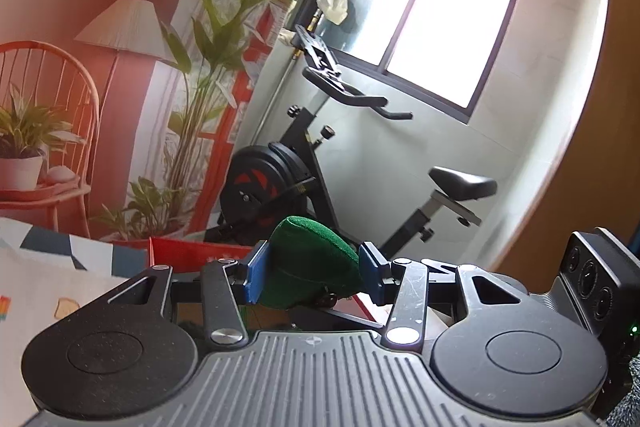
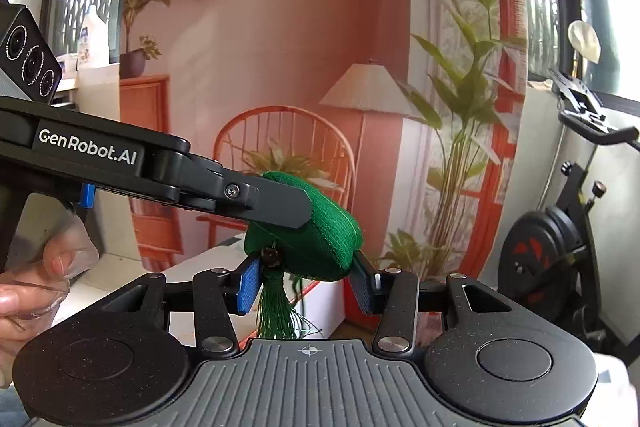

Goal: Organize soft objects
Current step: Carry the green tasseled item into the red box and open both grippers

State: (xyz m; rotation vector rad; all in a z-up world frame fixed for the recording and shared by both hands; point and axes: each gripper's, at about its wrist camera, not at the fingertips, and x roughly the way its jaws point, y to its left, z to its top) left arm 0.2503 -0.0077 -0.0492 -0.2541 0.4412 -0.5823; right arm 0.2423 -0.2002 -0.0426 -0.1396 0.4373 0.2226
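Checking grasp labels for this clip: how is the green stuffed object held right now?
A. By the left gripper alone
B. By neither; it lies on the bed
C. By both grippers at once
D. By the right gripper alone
C: the green stuffed object sits clamped between the right gripper pads while the left gripper also pinches it.

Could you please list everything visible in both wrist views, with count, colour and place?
Soft pouch: one, green with a tassel hanging below, held up in the air between both tongs.
Exercise bike: one, black, under the window.
Window: one, dark-framed, bright, on the white wall.
Backdrop: one, orange-pink, printed with a chair, a lamp and plants, behind the pouch.
Red box: one, low, left of the pouch.
Patterned cloth: one, white with coloured prints, lower left.
Left tongs: one, black with blue pads, closed on the pouch.
Right tongs: one, same colours, closed on the pouch.
Hand: one, at the left edge.
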